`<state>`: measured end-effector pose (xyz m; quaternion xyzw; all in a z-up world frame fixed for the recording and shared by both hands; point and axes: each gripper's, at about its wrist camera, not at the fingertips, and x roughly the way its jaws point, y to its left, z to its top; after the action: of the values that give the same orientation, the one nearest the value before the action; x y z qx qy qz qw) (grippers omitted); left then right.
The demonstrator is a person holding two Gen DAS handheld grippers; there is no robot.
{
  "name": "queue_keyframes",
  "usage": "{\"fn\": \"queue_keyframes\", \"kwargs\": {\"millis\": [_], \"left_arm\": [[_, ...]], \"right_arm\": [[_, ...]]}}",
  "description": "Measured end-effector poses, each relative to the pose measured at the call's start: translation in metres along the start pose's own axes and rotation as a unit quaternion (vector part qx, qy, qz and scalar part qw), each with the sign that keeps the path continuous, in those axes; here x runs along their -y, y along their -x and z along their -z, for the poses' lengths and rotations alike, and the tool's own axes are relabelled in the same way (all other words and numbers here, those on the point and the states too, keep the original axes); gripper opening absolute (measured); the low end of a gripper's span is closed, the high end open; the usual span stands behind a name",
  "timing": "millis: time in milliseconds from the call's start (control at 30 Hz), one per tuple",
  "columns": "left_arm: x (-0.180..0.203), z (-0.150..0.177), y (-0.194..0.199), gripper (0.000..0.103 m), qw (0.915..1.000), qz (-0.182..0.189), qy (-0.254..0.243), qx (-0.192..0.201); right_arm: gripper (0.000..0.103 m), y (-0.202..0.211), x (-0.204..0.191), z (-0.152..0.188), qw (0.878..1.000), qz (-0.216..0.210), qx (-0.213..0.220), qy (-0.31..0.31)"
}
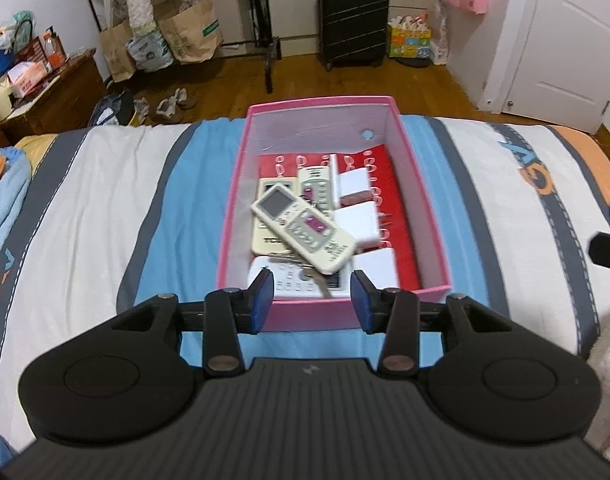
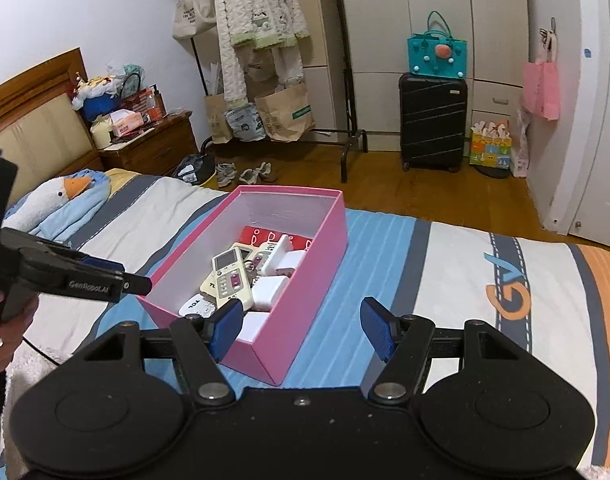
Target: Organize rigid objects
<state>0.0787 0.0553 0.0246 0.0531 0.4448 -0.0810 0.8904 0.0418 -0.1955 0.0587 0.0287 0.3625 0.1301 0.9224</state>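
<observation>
Both claws, left (image 1: 312,300) and right (image 2: 301,328), are hanging open and empty over the pink box (image 1: 421,184) on the bed (image 1: 85,208); remotes (image 1: 303,227) are lying jumbled inside, likely needing straightening next.

lower remotes (image 1: 267,236) hidden under top remote (image 1: 303,227); keys (image 1: 323,286) mostly covered; remote labels blurred

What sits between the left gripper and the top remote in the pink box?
In the left wrist view, the left gripper hangs just outside the pink box; its near wall, a white remote and a key lie before the top remote.
</observation>
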Motion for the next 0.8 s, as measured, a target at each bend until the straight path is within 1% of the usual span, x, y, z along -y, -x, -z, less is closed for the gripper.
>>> {"fn": "queue_keyframes", "kwargs": {"millis": [133, 500, 667, 733, 800], "left_arm": [[0.018, 0.010, 0.014, 0.041, 0.9999, 0.009, -0.003, 0.008], [0.051, 0.027, 0.040, 0.042, 0.9994, 0.005, 0.003, 0.035], [0.056, 0.030, 0.044, 0.046, 0.9991, 0.010, 0.008, 0.040], [0.058, 0.030, 0.045, 0.049, 0.9990, 0.003, 0.009, 0.043], [0.059, 0.030, 0.044, 0.055, 0.9989, -0.003, 0.010, 0.045]], "right_arm": [[0.072, 0.006, 0.004, 0.005, 1.000, 0.009, 0.007, -0.005], [0.074, 0.010, 0.012, 0.021, 0.999, 0.030, 0.010, -0.008], [0.083, 0.009, 0.012, 0.024, 0.999, 0.047, 0.015, -0.005], [0.092, 0.009, 0.013, 0.025, 0.998, 0.057, 0.018, -0.011], [0.095, 0.010, 0.014, 0.026, 0.997, 0.070, 0.021, -0.024]]}}
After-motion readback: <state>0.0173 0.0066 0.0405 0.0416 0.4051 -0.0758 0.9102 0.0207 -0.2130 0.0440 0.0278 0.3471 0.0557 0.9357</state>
